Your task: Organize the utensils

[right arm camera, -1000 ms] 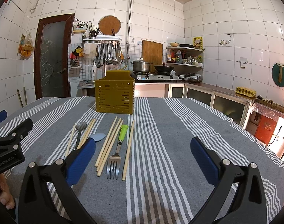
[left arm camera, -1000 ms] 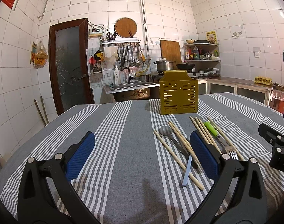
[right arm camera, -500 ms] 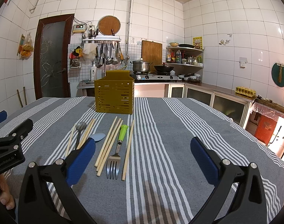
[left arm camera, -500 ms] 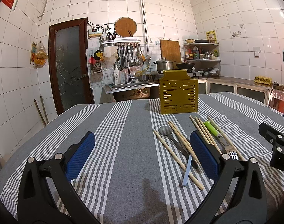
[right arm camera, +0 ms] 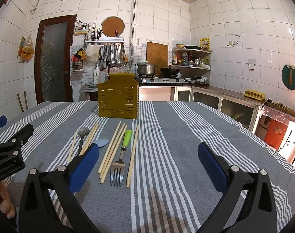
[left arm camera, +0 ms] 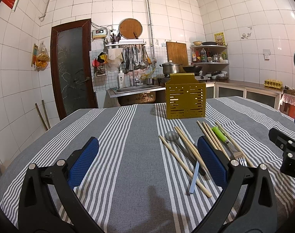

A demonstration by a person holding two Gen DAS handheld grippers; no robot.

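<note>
A yellow slotted utensil holder (left arm camera: 185, 96) (right arm camera: 118, 96) stands upright at the far middle of the striped table. In front of it lie several wooden chopsticks (right arm camera: 112, 149) (left arm camera: 183, 162), a green-handled fork (right arm camera: 121, 156) (left arm camera: 222, 136), a metal spoon (right arm camera: 82, 136) (left arm camera: 178, 143) and a light blue spoon (right arm camera: 101, 142) (left arm camera: 194, 176). My left gripper (left arm camera: 147, 161) is open and empty, low over the table, left of the utensils. My right gripper (right arm camera: 147, 163) is open and empty, just right of the utensils.
The grey striped tablecloth (right arm camera: 186, 136) covers the table. Behind it are a sink (left arm camera: 135, 91), a stove with a pot (right arm camera: 145, 69) and wok, and counters on the right. A door (left arm camera: 71, 68) is at the back left.
</note>
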